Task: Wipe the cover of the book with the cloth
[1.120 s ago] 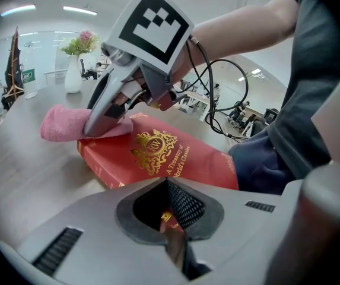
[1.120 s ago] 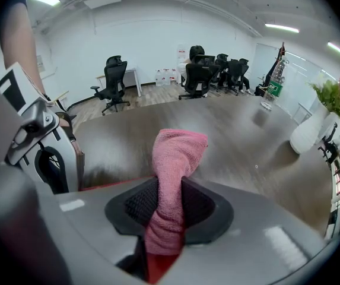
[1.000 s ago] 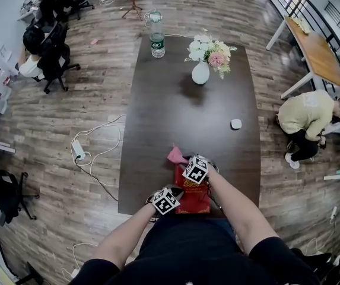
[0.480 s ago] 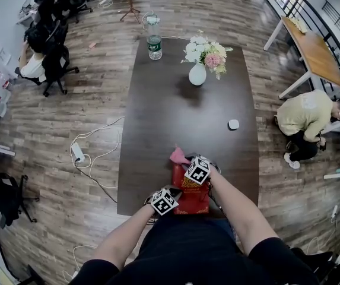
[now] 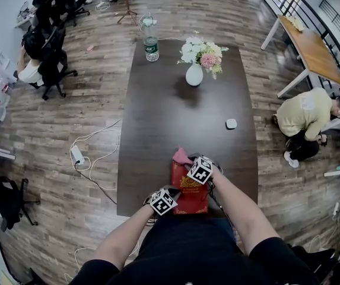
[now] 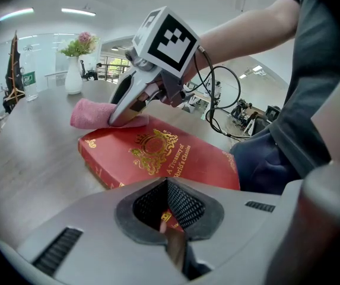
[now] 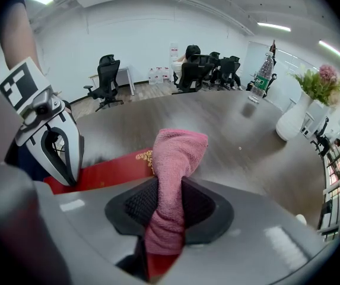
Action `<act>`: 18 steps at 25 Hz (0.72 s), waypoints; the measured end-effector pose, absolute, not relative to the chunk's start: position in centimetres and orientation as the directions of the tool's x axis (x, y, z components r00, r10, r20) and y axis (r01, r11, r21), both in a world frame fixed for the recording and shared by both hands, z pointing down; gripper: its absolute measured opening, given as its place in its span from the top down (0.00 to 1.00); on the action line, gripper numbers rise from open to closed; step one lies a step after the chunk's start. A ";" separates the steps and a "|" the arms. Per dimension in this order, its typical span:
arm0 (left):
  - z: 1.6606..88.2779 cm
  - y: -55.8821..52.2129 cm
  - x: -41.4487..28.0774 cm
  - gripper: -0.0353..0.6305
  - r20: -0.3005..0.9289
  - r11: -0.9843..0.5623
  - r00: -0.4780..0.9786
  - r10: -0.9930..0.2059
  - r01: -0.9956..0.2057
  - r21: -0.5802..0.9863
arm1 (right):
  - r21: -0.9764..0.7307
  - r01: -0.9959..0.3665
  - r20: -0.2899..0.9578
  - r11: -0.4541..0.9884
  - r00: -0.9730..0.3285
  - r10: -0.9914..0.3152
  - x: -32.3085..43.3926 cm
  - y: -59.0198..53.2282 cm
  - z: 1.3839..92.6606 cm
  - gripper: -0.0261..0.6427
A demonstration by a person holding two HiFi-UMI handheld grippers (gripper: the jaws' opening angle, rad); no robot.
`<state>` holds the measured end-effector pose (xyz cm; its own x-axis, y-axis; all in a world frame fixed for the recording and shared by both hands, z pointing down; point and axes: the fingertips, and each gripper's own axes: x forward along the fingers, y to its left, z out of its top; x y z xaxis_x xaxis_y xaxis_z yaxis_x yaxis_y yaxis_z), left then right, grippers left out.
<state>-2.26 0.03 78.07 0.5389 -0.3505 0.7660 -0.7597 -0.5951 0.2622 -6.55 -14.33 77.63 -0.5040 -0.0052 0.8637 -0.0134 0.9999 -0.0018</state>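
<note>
1. Left gripper (image 6: pixel 171 233): the jaws are pressed together on the near edge of the book (image 6: pixel 175 156), as far as I can judge. The red cover shows through the notch and carries on down the slit. The rest of the book lies flat just ahead of those jaws, on the table (image 6: pixel 27 159).
2. Risk here: the pinch looks like it only has the edge. A hard sideways wipe could swing the book around that point or pull it free. The book is also close to the table edge nearest the person, so a push that way could slide it off.
3. Cloth (image 7: pixel 178 153): the pink cloth is bunched into a roll. It sticks out ahead of the right gripper and lies on the book's far corner, partly hanging over onto the table.
4. Risk: so much of the cloth is off the cover that a stroke from here could end up wiping the table. The roll could also fold under, leaving only a narrow strip touching the cover.
5. Right gripper (image 6: pixel 125 108): the jaws are clamped on the cloth, tip down on top of it at the book's far edge.
6. Risk: the hard jaw tip is pressing through thin fabric. If the cloth creeps out of the pinch, the tip could scrape the cover and its gold stamping.
7. Cable (image 6: pixel 217 94): it hangs off the right gripper, above the cover. It could drag or snag on a return stroke.
</note>
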 end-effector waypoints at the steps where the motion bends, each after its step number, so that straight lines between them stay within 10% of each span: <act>1: 78.0 0.0 -2.2 0.95 0.766 -0.596 0.539 -0.351 -0.760 0.261 | -0.002 -0.016 0.864 1.000 -0.503 -0.007 -6.4 -14.4 77.6 0.80; 18: 78.2 0.0 -2.2 0.95 0.769 -0.595 0.532 -0.354 -0.763 0.253 | 0.001 -0.062 0.871 0.998 -0.490 -0.031 -3.9 -15.4 77.7 0.80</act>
<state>-2.23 -0.02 78.15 0.5316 -0.3544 0.7693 -0.7628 -0.5951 0.2530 -3.93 -15.39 77.67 -0.4899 -0.0312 0.8712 -0.0615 0.9981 0.0011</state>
